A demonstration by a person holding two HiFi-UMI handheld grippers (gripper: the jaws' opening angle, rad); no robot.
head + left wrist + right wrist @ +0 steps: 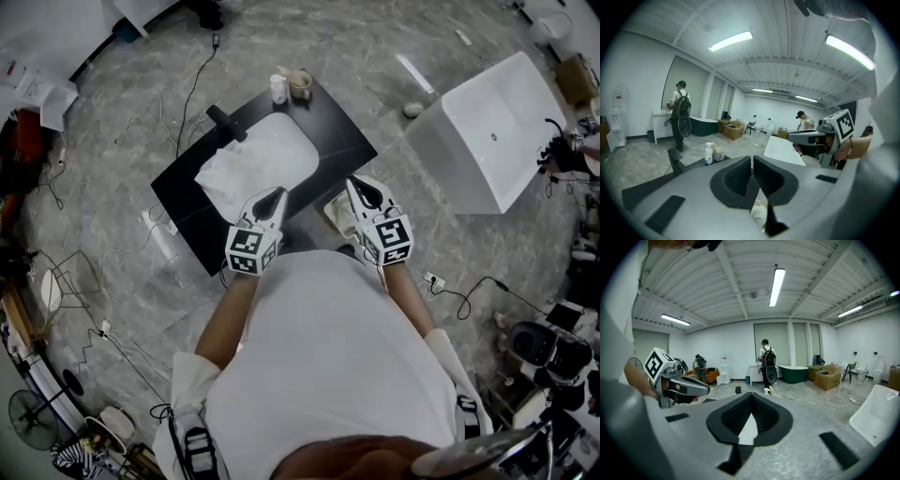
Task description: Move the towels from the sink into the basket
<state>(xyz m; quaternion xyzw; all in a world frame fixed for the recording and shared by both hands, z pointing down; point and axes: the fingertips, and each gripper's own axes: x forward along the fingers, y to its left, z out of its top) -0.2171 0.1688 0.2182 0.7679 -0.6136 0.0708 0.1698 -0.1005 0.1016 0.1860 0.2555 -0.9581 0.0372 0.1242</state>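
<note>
Shirt front (pixel 328 366) nearest the lens; both tongs held out past it. Left tongs (pixel 278 194): pressed together, nothing between. Right tongs (pixel 355 184): tips met, likewise empty. Towel (pixel 239 173): white, crumpled, lying in the sink (pixel 295 141) at the faucet (pixel 225 122) end, long axis along the basin, on the black desk (pixel 347 141). Left tongs hang over the desk's near edge, just beside the towel, which lies ahead and slightly left of them. Right tongs sit off the near right corner, farther away. Judgement: left makes the pick, after spreading. Pale object (pixel 337 216) on the floor below the right tongs, possibly the basket; cannot confirm.
</note>
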